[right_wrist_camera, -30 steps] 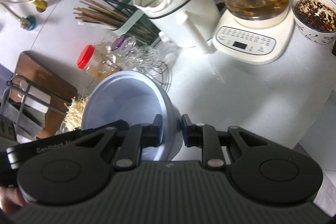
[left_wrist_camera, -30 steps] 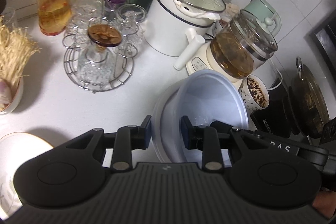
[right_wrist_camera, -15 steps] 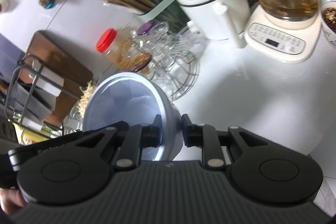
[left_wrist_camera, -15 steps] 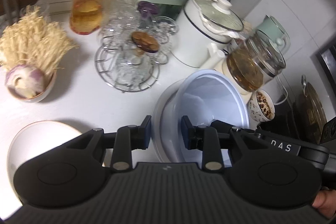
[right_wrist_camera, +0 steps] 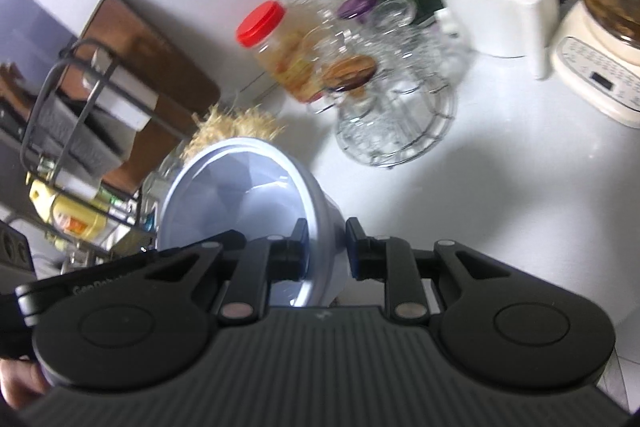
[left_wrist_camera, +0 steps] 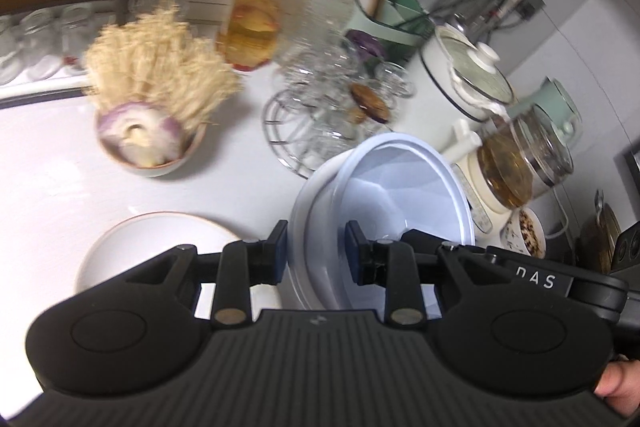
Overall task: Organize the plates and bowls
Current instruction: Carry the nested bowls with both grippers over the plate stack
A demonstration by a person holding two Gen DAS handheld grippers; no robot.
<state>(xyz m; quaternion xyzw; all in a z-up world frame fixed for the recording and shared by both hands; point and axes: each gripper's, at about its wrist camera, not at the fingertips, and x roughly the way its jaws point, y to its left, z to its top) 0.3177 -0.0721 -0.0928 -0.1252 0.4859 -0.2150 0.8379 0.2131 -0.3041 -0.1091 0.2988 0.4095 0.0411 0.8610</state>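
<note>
Bowls: two pale blue bowls [left_wrist_camera: 384, 195], one nested inside the other, are held clear of the white counter [left_wrist_camera: 48, 163], one gripper on each side of the rim.

Left gripper [left_wrist_camera: 316, 247]: closed on the near rim, one pad outside the outer wall, the other inside the inner bowl. Right gripper [right_wrist_camera: 327, 245]: closed on the opposite rim in the same manner, the wall pinched between its pads.

Counter, left to right in the left wrist view: a white plate [left_wrist_camera: 160, 247] at the near left edge, partly under the left gripper; a small bowl of onion and dried noodles [left_wrist_camera: 152, 107] behind it; a red-lidded jar [left_wrist_camera: 260, 15] toward the back edge; a wire rack of glasses [left_wrist_camera: 332, 115] just beyond the bowls; a white lidded pot [left_wrist_camera: 460, 87] and a glass kettle [left_wrist_camera: 516, 155] at the right.

Risks, as judged: both views are blurred, consistent with a quick carry. Each grip takes only a narrow bite of rim, so the inner bowl could slide or tilt out if the hands fall out of step. The rack of glasses stands close; a low pass could knock the glassware. Setting down on the plate off-centre could tip the stack.
</note>
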